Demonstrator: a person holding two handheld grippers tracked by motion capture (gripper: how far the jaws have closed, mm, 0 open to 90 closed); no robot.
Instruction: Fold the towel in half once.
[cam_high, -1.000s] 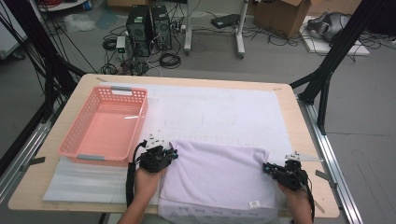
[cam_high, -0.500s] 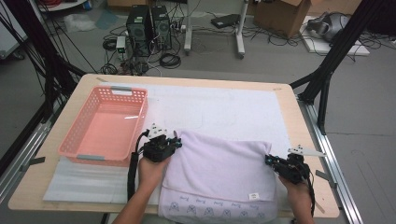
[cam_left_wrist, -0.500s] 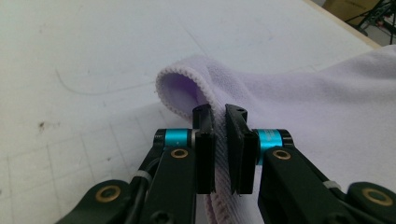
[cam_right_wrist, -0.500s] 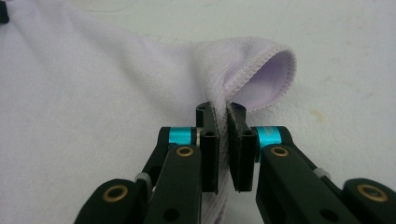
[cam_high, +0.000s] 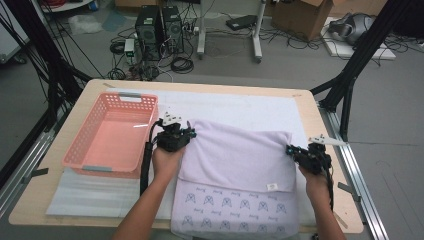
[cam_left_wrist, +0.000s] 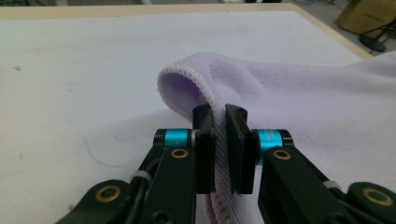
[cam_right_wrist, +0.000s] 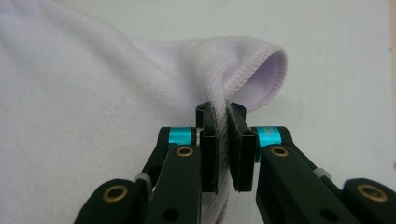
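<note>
A pale lilac towel (cam_high: 240, 155) lies on the white mat, its upper layer folded over a lower layer printed with small figures near the front edge. My left gripper (cam_high: 192, 134) is shut on the towel's left corner (cam_left_wrist: 219, 116), and the cloth edge runs down between its black pads (cam_left_wrist: 204, 140). My right gripper (cam_high: 289, 149) is shut on the towel's right corner (cam_right_wrist: 252, 79), the hem pinched between its pads (cam_right_wrist: 239, 140). Both corners are lifted off the mat, and the towel (cam_right_wrist: 93, 93) stretches between the two hands.
A pink plastic basket (cam_high: 80, 150) stands empty at the left of the table. The white mat (cam_high: 240, 107) covers most of the wooden table (cam_high: 95, 85). Beyond the far edge are computer towers, cables and black frame legs on the floor.
Both grippers have moved away from the person and upward with the towel's corners. The upper layer has drawn back, baring the printed lower layer at the front.
</note>
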